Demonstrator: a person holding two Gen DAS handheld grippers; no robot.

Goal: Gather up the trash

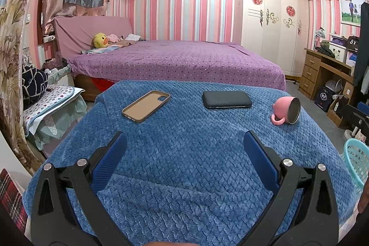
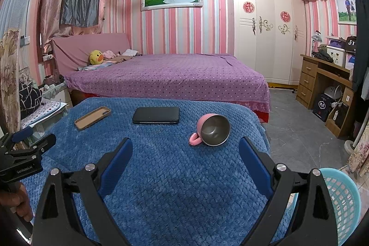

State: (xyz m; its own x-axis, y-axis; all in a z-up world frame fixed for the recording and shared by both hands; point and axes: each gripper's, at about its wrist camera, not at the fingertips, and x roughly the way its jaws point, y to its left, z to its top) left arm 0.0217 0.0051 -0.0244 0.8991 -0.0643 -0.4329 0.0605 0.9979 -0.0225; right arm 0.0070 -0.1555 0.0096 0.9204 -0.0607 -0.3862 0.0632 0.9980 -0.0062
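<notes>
Three items are laid out on the blue blanket [image 1: 184, 153]: a tan phone case [image 1: 146, 105], a black phone [image 1: 227, 99] and a pink cup [image 2: 211, 130] tipped on its side with its steel inside shown to the right wrist camera. Both claws are held spread wide with nothing between the blue pads. The left gripper [image 1: 184, 149] is poised over the near part of the blanket, with the case ahead to its left, the phone ahead to its right, and the cup farther right, well apart from its fingers. The right gripper [image 2: 185, 155] is set just behind the cup, which lies slightly right of centre between the fingertips, untouched. A turquoise basket [image 2: 343, 202] is seen beside the blanket at lower right.
</notes>
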